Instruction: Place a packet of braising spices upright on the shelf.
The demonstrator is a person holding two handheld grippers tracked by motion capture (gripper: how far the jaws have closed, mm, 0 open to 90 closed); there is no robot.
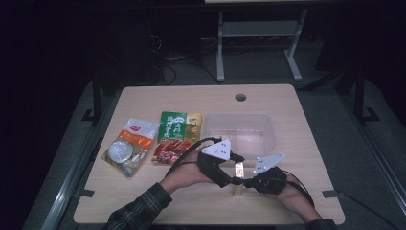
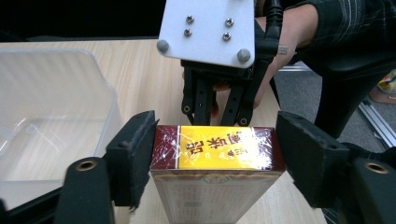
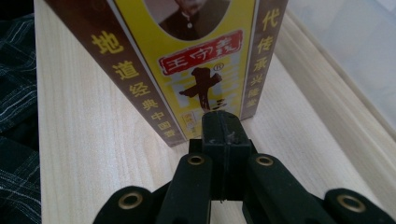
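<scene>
Left gripper [image 1: 234, 165] sits at the table's 6 o'clock edge zone, forearm in a plaid sleeve [image 1: 139, 211] entering from 7 o'clock, wrist angled toward 2 o'clock. Its jaws straddle the top of the yellow-and-maroon box [image 2: 217, 154]; in the left gripper view the left jaw lies against the box's side while a gap shows at the right one, so the jaws stand open and not clamped. Right gripper [image 1: 245, 182] comes in from 5 o'clock, hand low on the table [image 1: 297, 120], pointing toward 9 o'clock. Its jaws are pressed together with nothing between them, tips just at the box's lower face in the right gripper view [image 3: 224, 126]. Box stands upright between the two grippers, at 6 o'clock of the clear plastic tub [image 1: 239, 129]. Two food packets [image 1: 153, 139] lie at 9 o'clock of the tub.
</scene>
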